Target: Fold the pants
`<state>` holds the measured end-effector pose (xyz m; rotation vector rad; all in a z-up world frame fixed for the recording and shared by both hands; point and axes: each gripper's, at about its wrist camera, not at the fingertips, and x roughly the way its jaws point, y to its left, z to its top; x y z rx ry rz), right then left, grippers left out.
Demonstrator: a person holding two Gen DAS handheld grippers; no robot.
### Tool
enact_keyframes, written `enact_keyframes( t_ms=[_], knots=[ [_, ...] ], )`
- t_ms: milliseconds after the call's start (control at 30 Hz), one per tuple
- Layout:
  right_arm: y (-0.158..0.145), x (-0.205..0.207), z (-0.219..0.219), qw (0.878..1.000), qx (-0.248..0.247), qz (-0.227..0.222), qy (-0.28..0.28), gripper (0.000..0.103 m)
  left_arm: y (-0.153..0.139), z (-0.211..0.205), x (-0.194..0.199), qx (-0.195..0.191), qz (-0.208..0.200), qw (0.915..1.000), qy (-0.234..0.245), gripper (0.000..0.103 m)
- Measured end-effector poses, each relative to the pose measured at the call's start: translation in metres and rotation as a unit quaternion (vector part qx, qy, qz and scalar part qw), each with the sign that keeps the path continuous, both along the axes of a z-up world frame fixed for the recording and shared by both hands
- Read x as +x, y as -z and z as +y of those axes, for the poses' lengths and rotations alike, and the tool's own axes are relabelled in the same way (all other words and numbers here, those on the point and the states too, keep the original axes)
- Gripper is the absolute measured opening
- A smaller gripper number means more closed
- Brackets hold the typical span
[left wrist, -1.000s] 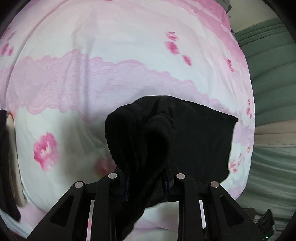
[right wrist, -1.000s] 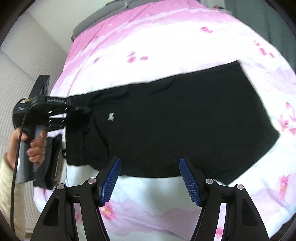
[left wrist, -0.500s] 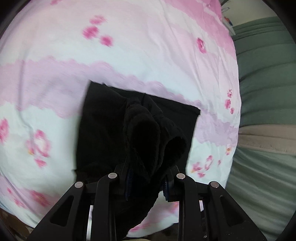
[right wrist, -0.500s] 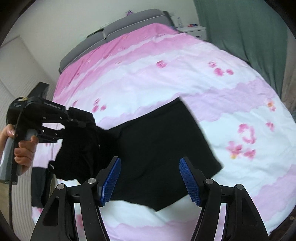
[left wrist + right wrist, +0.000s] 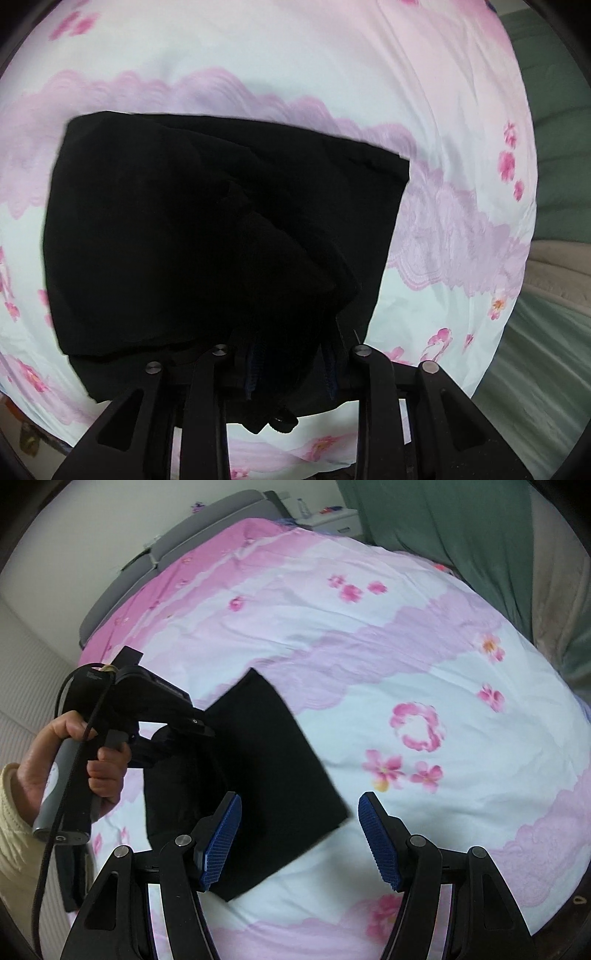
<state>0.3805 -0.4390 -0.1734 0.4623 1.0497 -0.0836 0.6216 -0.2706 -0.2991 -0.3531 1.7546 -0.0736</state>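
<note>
Fingers (image 5: pixel 255 373) of our left gripper (image 5: pixel 291 369) are clamped on a bunched fold of the black pants (image 5: pixel 207 229), which we hold lifted just above the rest of the cloth. Our right gripper (image 5: pixel 299 834) hangs with its blue-padded fingers (image 5: pixel 221 834) spread apart and holding nothing, just above the near edge of the pants (image 5: pixel 269 760). Beyond them, the pants lie doubled over on the pink floral bedspread (image 5: pixel 388 635), near its front edge. Further out we see a grey headboard (image 5: pixel 177 550) and green curtains (image 5: pixel 443 528).
</note>
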Motion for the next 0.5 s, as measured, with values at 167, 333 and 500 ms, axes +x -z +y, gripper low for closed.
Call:
enact_keyframes(
  t_ms=[167, 333, 500],
  knots=[
    [0.017, 0.005, -0.021, 1.0, -0.002, 0.018, 0.017, 0.067, 0.004, -0.009, 0.008, -0.091, 0.009, 0.9958, -0.011, 0.068],
    [0.023, 0.012, -0.024, 0.999, 0.031, 0.005, 0.007, 0.067, -0.031, -0.002, 0.009, -0.094, -0.047, 0.9928, 0.057, 0.069],
    [0.037, 0.023, -0.009, 0.996, 0.078, -0.007, -0.033, 0.067, -0.057, 0.045, -0.023, 0.016, -0.15, 0.9746, 0.165, 0.069]
  ],
)
